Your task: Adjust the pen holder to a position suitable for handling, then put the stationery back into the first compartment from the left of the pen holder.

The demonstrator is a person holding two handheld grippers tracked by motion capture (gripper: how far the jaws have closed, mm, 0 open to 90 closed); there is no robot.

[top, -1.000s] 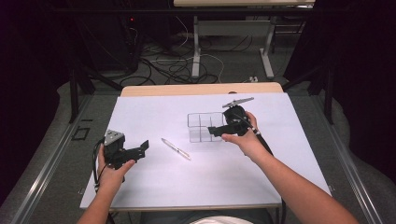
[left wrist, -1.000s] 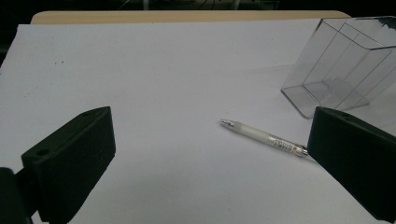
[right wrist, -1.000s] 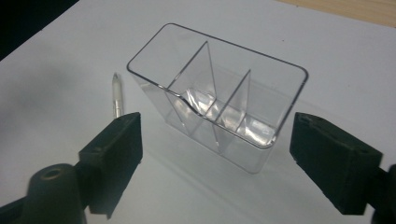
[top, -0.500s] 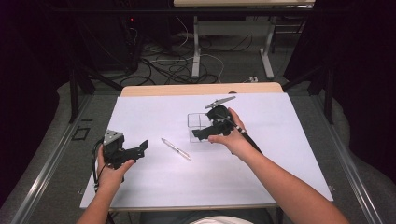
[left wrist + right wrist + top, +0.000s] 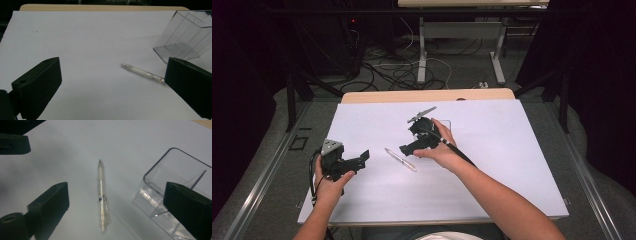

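So nothing is picked up yet: the pen (image 5: 400, 159) lies flat on the white sheet (image 5: 512, 165), untouched. My right gripper (image 5: 408, 148) hangs just above it, jaws spread wide with the pen between them in the right gripper view. Grasp, lift and, I'd guess, a drop into the clear box (image 5: 172, 195) are left. My left gripper (image 5: 362, 158) hangs released at the pen's 9 o'clock, well apart. Pen is slim, translucent white, metal tip toward 10 o'clock; box sits near, at its 2 o'clock.

Bright, even overhead light on the white table (image 5: 512, 150); dark surroundings, soft shadows, slight blur.
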